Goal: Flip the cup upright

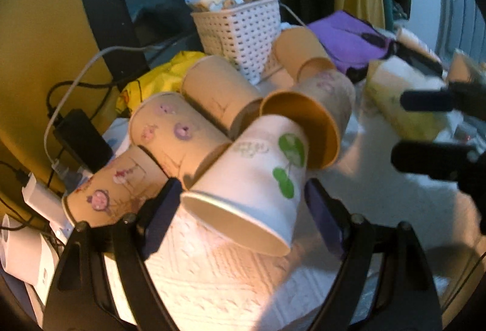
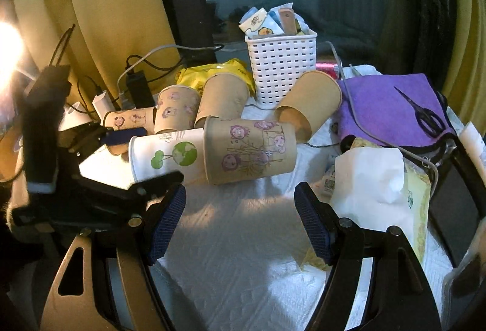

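Our left gripper (image 1: 240, 203) straddles the white cup (image 1: 252, 176) lying on its side among other cups — jaws wide, not yet gripping, placed to grasp. Our right gripper (image 2: 240, 221) waits open and empty over the towel (image 2: 243, 240).

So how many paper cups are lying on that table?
6, all on their sides: a white cup between the left gripper's fingers, a cartoon cup beside it, three in a row behind, one by the basket. More may be hidden.
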Demonstrator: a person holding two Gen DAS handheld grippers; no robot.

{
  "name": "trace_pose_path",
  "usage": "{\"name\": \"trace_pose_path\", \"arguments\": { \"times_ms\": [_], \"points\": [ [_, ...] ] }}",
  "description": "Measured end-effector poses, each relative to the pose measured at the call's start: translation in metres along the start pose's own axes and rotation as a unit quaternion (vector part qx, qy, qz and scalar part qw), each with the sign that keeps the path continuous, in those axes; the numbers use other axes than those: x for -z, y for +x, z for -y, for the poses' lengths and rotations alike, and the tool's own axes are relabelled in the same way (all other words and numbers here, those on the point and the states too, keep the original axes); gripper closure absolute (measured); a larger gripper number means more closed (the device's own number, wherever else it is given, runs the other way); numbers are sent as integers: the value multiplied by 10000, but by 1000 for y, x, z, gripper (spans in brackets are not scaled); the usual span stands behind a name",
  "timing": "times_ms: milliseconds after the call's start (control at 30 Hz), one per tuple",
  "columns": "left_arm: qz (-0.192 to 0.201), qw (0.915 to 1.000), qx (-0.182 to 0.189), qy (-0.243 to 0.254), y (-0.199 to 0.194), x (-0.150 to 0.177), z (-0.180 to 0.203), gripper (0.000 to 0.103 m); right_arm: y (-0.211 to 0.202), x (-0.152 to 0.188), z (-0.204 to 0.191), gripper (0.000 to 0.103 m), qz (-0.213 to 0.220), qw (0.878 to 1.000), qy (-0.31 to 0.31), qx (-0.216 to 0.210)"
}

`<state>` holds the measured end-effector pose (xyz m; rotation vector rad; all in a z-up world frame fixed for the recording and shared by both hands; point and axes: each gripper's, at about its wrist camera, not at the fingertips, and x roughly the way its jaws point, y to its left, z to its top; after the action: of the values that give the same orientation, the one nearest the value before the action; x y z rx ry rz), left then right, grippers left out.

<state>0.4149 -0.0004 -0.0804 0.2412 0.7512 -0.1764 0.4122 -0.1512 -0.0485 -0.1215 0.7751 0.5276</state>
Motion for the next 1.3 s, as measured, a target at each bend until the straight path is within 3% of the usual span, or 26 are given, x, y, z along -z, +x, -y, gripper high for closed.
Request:
{"name": "trace_pose_path", "arguments": {
  "times_ms": [133,200,567,1000,1300],
  "points": [
    [162,9998,-21,65,-6,2,3,20,-2,2,0,27,-5,10000,-9,-4],
    [206,9998,-18,78,-9,3,2,26,-3,2,1,27,5,10000,15,8],
    [212,9995,85,-225,-30,11,-5,27,-18,4,-2,27,66,10000,25,23],
    [335,9964,442,-648,-107,40,10,27,-64,16,-21,27,219,9997,-56,19],
    [471,9934,712,-760,-163,74,37,27,-97,48,-35,27,113,9999,-107,67]
  ]
}}
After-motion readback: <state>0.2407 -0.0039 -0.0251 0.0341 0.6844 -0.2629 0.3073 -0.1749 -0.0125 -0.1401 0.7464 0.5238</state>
